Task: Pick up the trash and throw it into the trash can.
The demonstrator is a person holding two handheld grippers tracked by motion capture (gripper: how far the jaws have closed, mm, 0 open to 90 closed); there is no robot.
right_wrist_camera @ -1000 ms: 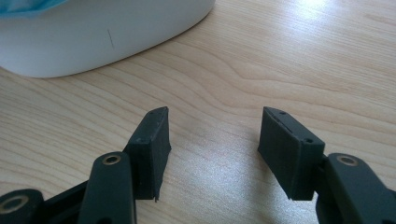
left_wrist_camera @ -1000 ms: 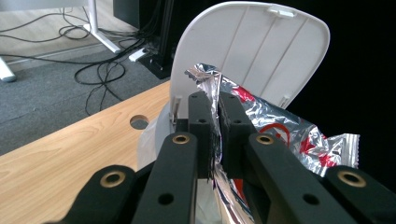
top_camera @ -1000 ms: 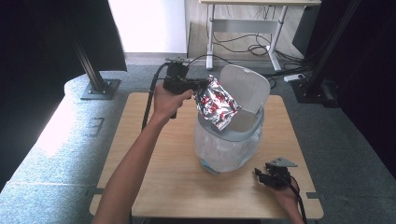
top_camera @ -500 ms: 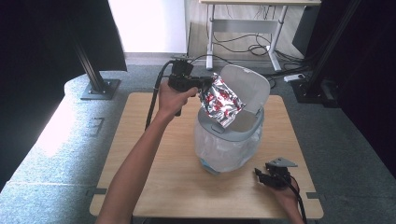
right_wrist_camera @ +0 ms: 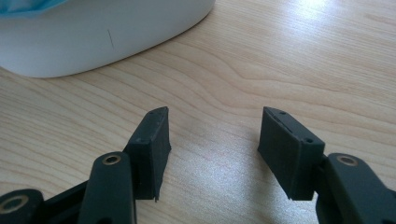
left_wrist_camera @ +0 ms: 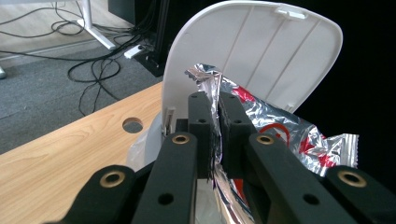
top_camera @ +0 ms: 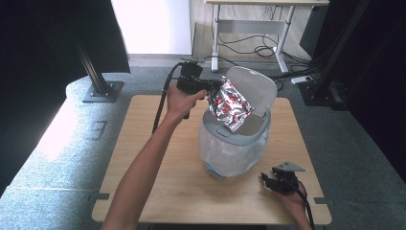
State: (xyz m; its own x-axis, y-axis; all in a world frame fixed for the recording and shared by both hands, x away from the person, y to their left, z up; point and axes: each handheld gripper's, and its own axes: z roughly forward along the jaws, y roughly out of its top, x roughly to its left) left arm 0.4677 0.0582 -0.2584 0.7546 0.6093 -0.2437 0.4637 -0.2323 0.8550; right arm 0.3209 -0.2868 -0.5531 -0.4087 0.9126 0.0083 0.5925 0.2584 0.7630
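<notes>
Three cameras: one fixed overhead, one riding on each gripper.

The high view looks forward and down from the person's side, taking in the whole wooden table [top_camera: 143, 158] and the floor beyond. The left gripper view sits close behind its own jaws, facing the bin's raised lid [left_wrist_camera: 261, 51] at near range. The right gripper view looks low along its jaws over the tabletop, very close. All three share the white bin [top_camera: 234, 143] and the table.

Lab: black curtains [top_camera: 52, 38], camera stands [top_camera: 98, 76]
</notes>
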